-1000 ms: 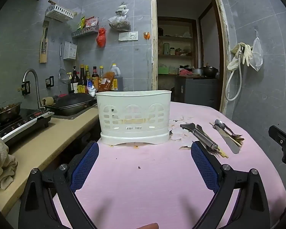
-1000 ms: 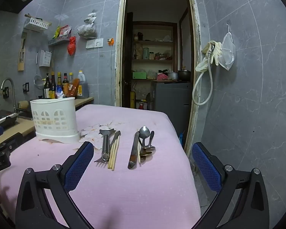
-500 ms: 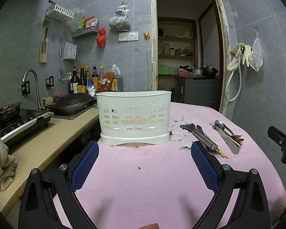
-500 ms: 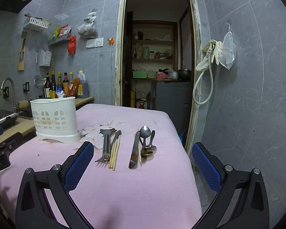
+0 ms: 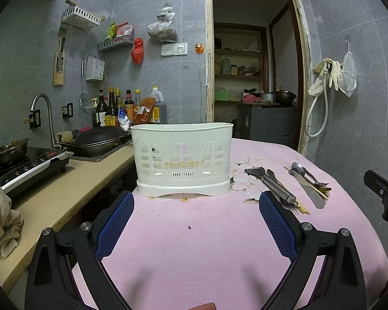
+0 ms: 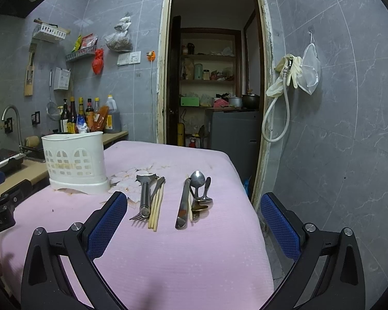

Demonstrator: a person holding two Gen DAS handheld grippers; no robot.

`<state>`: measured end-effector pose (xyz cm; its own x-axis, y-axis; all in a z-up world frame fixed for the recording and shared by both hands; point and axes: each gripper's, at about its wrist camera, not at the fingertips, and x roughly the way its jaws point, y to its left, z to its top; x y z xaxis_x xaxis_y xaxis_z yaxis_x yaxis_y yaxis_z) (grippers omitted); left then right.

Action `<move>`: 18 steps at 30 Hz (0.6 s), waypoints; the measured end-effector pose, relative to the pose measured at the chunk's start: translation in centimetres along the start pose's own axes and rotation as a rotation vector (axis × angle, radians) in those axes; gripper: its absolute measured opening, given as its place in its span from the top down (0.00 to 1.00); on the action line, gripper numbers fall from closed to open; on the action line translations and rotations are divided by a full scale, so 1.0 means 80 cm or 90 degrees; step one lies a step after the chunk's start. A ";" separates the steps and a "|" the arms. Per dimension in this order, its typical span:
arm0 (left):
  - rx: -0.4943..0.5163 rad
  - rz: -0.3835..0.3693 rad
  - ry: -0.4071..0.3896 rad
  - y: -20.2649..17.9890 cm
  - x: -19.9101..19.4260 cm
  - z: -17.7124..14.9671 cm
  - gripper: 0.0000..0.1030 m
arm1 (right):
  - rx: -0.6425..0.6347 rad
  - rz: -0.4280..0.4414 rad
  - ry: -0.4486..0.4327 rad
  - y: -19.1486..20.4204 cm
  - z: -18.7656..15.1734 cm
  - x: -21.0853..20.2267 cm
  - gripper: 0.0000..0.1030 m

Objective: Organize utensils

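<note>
I hold my left gripper low in the frame with its jaws spread wide and empty, squared on the white perforated plastic utensil caddy at the centre, so I can steady it if needed. My right gripper is likewise wide open, aimed at 2 rows of cutlery mid-frame on the pink tablecloth: a steel peeler, fork and wooden chopsticks, then a table knife and spoons. Nothing appears to sit in the caddy yet.

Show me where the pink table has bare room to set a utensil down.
Bare: the near stretch between the white caddy and the near edge, and the strip between the chopsticks and knife. Crowded: around the peeler, fork and spoons.
</note>
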<state>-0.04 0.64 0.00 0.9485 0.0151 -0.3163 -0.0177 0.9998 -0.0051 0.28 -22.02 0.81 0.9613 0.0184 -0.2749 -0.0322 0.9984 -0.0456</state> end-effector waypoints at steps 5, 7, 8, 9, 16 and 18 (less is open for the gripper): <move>-0.001 0.000 0.002 0.001 0.000 0.000 0.08 | -0.001 0.000 0.000 0.000 0.000 0.000 0.00; -0.001 0.000 0.002 0.001 0.000 -0.001 0.08 | -0.001 0.000 0.001 0.000 0.001 0.000 0.00; -0.001 0.000 0.002 0.001 0.000 -0.001 0.08 | 0.000 0.000 0.001 -0.001 0.001 0.000 0.00; -0.002 0.000 0.002 0.001 0.000 -0.001 0.08 | 0.000 0.001 0.001 -0.001 0.000 -0.001 0.00; -0.004 0.001 0.004 0.000 0.002 -0.005 0.08 | 0.000 0.001 0.001 0.005 0.000 0.001 0.00; -0.005 0.001 0.005 0.000 0.003 -0.007 0.08 | -0.001 0.000 0.000 0.006 0.000 0.001 0.00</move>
<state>0.04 0.63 -0.59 0.9462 0.0166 -0.3232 -0.0217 0.9997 -0.0121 0.35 -21.54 0.76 0.9611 0.0189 -0.2755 -0.0329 0.9984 -0.0465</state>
